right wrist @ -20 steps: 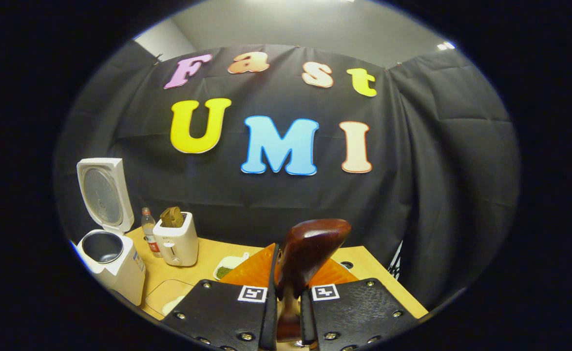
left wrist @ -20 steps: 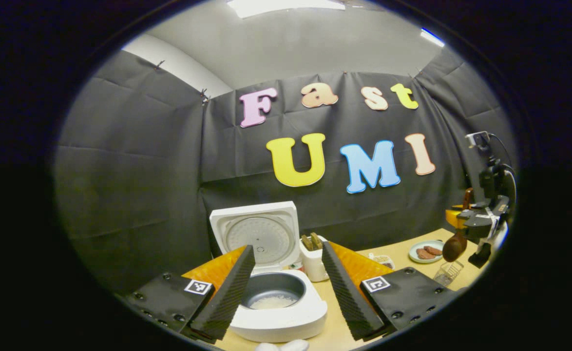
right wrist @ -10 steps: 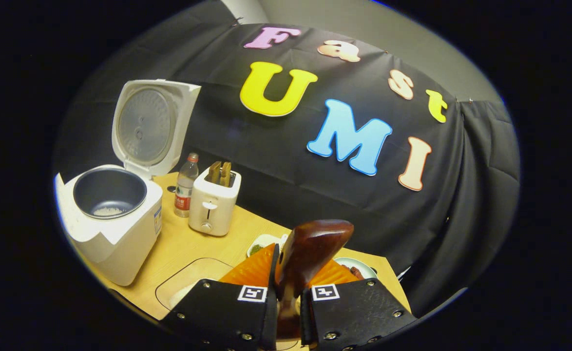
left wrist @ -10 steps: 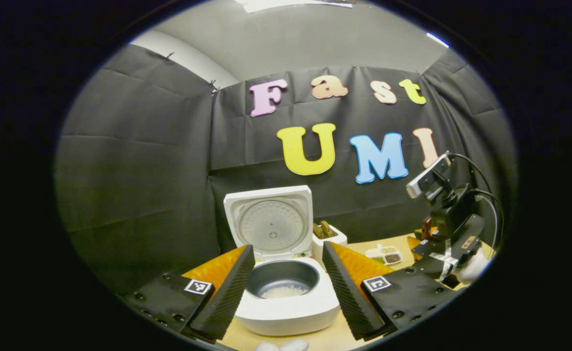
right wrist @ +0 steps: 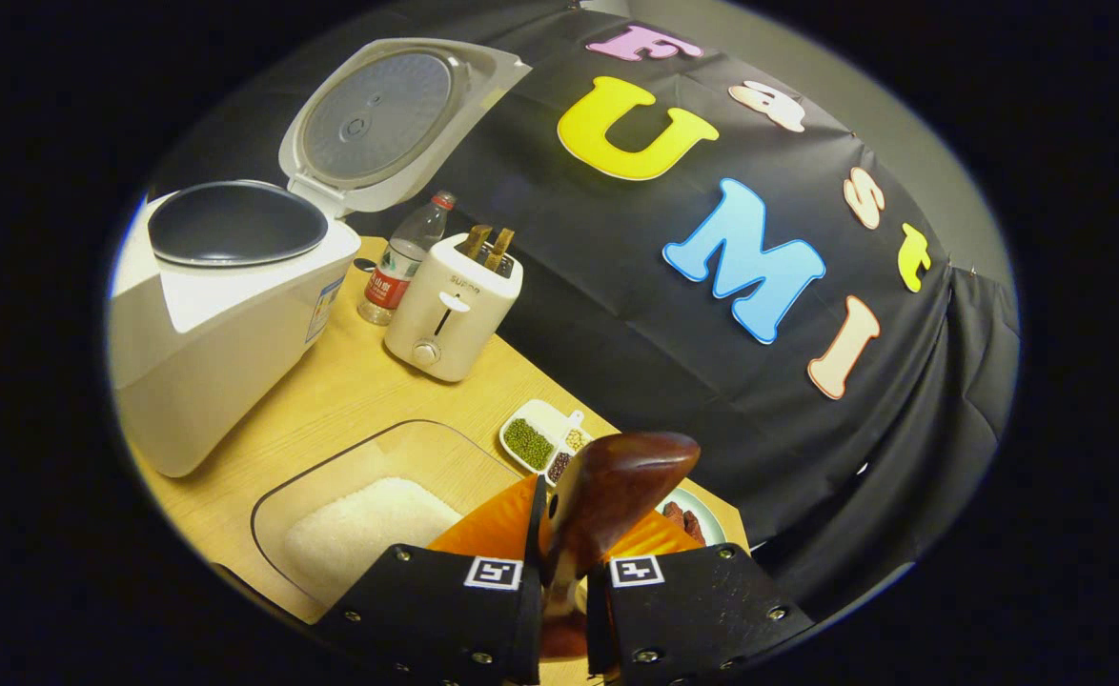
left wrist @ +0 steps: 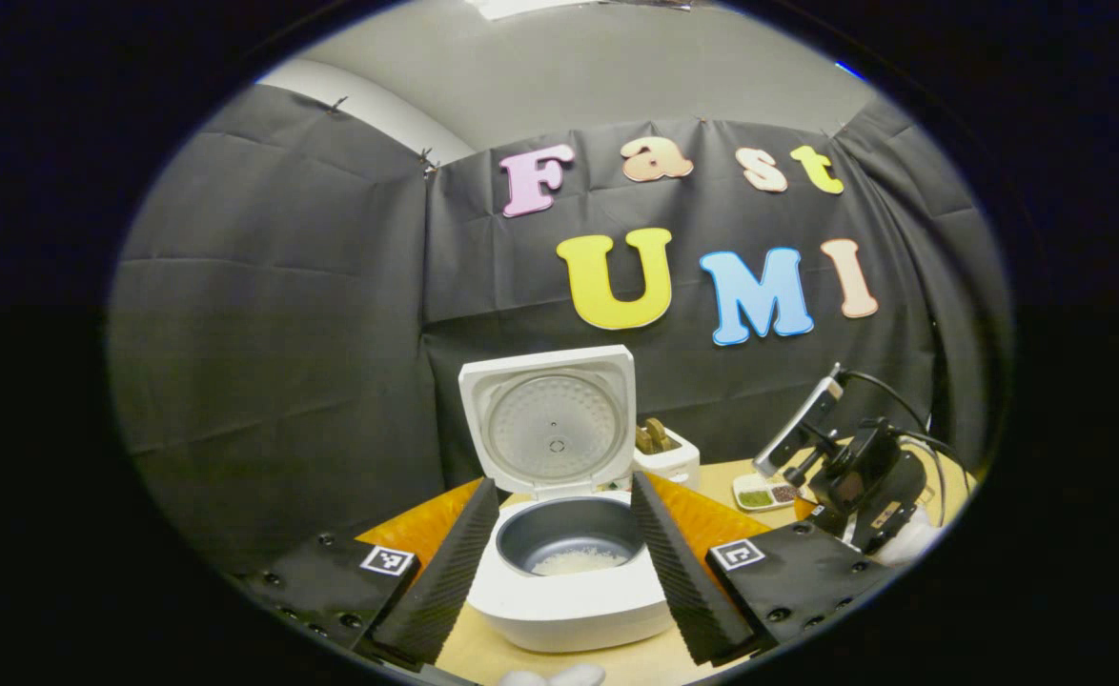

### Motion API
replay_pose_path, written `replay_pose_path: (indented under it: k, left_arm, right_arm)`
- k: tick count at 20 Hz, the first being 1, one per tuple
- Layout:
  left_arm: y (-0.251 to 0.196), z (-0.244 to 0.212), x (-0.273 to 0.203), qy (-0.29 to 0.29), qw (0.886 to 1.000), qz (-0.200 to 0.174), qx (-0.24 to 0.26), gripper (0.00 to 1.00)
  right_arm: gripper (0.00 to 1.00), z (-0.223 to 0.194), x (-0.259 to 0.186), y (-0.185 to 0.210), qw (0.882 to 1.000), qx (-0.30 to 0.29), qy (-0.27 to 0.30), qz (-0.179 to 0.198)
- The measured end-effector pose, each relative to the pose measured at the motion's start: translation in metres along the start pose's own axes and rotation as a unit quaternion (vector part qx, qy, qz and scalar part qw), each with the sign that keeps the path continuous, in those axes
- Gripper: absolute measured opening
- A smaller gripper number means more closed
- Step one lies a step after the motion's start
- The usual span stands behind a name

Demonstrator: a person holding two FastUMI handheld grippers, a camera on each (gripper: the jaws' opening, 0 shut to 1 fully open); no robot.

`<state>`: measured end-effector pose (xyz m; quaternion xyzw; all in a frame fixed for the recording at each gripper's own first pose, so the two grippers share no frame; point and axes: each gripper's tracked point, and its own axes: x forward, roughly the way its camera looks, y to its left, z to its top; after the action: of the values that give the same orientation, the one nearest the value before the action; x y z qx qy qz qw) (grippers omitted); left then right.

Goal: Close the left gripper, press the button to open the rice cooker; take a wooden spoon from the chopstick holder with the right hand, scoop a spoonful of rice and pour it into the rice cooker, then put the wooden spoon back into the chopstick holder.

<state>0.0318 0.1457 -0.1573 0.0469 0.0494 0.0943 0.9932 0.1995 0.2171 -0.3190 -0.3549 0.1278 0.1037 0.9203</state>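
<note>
Sitting on the table (right wrist: 359,381) with lid standing upright and a little rice in the dark inner pot: the white rice cooker (left wrist: 569,562). Gripping the handle of the dark wooden spoon (right wrist: 607,486), jaws of the right gripper (right wrist: 564,591) closed on it, bowl pointing up and forward. Hovering tilted above a clear tray of rice (right wrist: 359,519). Holding wide open before the cooker: the left gripper (left wrist: 564,562), jaws empty, framing the pot.
</note>
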Motion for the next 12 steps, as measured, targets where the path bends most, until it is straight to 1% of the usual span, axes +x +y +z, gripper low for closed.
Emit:
replay_pose_path:
  k: [1, 2, 3, 4, 5, 6, 7, 8, 9, 11, 12]
  left_arm:
    - [0.000, -0.001, -0.001, 0.001, 1.000, 0.001, 0.001, 0.97]
    - [0.000, -0.001, -0.001, 0.002, 1.000, 0.001, 0.002, 0.95]
    - [0.001, -0.001, -0.002, 0.003, 1.000, 0.002, 0.004, 0.97]
    - [0.002, -0.001, -0.003, 0.002, 1.000, 0.003, 0.006, 0.99]
    - [0.003, 0.002, -0.004, 0.002, 1.000, 0.004, 0.008, 0.99]
    - [0.004, 0.000, -0.004, 0.002, 1.000, 0.005, 0.009, 0.97]
    - [0.005, 0.000, -0.005, 0.003, 1.000, 0.007, 0.009, 0.98]
    - [0.005, -0.001, -0.006, 0.004, 1.000, 0.007, 0.009, 0.99]
    - [0.005, 0.000, -0.007, 0.006, 1.000, 0.008, 0.010, 0.99]
    - [0.007, 0.003, -0.006, 0.006, 1.000, 0.008, 0.014, 0.99]
    - [0.008, 0.003, -0.007, 0.005, 1.000, 0.008, 0.016, 0.99]
  right_arm:
    - [0.19, -0.006, 0.002, 0.005, 1.000, -0.003, 0.008, 0.003]
    - [0.20, -0.010, 0.003, 0.009, 1.000, -0.005, 0.014, 0.005]
    - [0.20, -0.009, 0.002, 0.011, 1.000, -0.004, 0.014, 0.007]
    - [0.19, -0.009, 0.003, 0.014, 1.000, 0.002, 0.015, 0.009]
    - [0.19, -0.010, 0.003, 0.018, 1.000, 0.013, 0.017, 0.016]
    - [0.19, -0.010, 0.003, 0.021, 0.999, 0.024, 0.018, 0.020]
    - [0.19, -0.010, 0.003, 0.024, 0.999, 0.038, 0.019, 0.025]
    - [0.19, -0.011, 0.003, 0.028, 0.997, 0.062, 0.021, 0.035]
    - [0.19, -0.011, 0.003, 0.034, 0.994, 0.099, 0.026, 0.048]
    - [0.19, -0.008, 0.001, 0.039, 0.981, 0.181, 0.033, 0.065]
    - [0.20, -0.007, 0.002, 0.037, 0.974, 0.213, 0.031, 0.066]
